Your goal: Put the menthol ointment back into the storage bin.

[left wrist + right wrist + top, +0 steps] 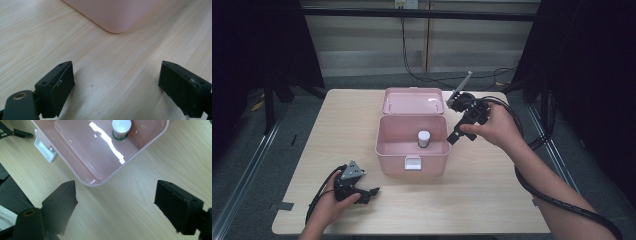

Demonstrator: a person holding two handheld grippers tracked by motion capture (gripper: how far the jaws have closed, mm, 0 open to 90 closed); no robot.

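Note:
A pink plastic box (pixel 412 161) stands open in the middle of the table, its lid (pixel 413 100) tipped back. Inside stands a small white-capped jar (pixel 424 138) with a green-edged label, seen from above in the right gripper view as the jar (pixel 121 129) near the box rim (pixel 130 157). My right gripper (pixel 455 135) hovers just outside the box's right wall, jaws wide apart and empty over bare wood (pixel 117 202). My left gripper (pixel 373 192) rests low on the table at front left, open and empty, facing a corner of the box (pixel 116 23).
A white latch (pixel 413 163) sits on the box's front wall, also the latch (pixel 46 148). A thick black cable (pixel 542 192) trails along the right forearm. The wooden table (pixel 492 195) has bare wood at front and both sides; dark floor surrounds its edges.

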